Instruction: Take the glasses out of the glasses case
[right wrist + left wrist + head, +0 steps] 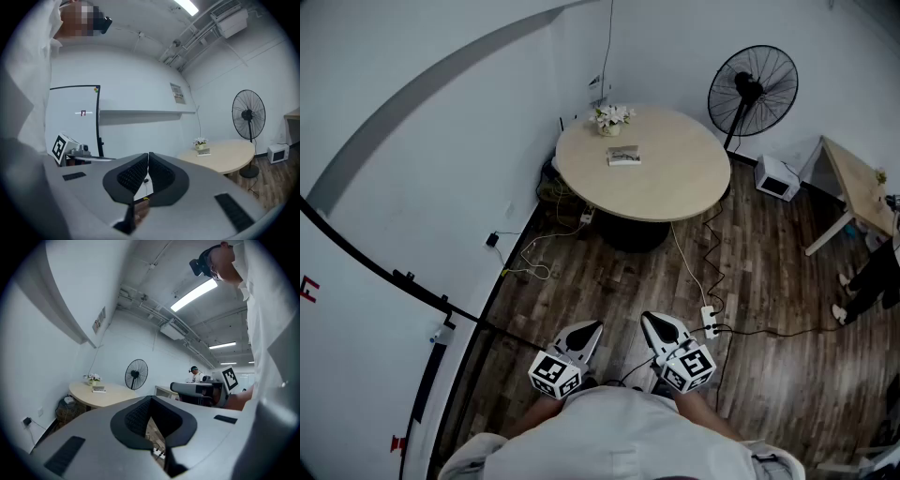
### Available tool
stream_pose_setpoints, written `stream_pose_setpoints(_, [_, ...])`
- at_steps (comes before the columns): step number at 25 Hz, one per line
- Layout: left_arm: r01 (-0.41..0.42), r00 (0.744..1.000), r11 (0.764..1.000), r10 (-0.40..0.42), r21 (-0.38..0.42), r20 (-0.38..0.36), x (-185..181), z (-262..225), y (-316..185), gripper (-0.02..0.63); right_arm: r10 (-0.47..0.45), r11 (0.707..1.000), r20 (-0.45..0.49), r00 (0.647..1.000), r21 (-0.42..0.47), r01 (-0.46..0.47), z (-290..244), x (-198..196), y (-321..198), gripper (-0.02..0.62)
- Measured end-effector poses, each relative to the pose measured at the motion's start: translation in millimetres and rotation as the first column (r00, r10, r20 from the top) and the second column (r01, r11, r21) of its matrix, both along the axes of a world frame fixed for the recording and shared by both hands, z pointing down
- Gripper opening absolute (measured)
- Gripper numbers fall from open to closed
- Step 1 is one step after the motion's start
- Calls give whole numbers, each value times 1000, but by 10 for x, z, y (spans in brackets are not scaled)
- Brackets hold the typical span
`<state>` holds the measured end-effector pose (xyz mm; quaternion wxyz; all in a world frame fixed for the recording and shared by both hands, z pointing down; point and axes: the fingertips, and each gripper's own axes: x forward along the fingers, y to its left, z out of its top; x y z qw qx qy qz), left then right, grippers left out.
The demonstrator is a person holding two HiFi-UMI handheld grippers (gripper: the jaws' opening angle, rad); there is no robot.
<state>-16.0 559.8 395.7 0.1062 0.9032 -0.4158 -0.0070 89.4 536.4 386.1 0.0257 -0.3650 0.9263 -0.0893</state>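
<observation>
Wooden floor (609, 291) lies open between the far round worktop (675, 183) and the near left gripper (592, 327) and right gripper (650, 320), jaws clenched empty.

I cannot tell what the small flat object (624, 156) on the round table (675, 192) is. It is too small in the head view and smaller still in both gripper views. At the right edge a second person (874, 274) is cut off, with only legs and shoes showing. The wooden side table (859, 187) runs out of frame there too. The white shirt (619, 441) covers the rear of the left gripper (594, 327) and the right gripper (649, 319).
</observation>
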Motion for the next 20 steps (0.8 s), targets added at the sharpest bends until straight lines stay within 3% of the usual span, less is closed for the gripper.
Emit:
stream_pose_setpoints(7, [-2,999,1000,1,-31,-37,679,4,395,14,-7,997,11,1000,-77,7,171,675,389,25])
stream_pose_setpoints(14, [-5,1000,1000,5,-27,-29,1072,-8,533,14,-58,998,106,993,17,57,-4,1095,704,26])
stream_pose_setpoints(20, [-20,1000,998,21,-60,12,1276,84,712,14,54,990,92,994,-132,-42,439,1476,796,26])
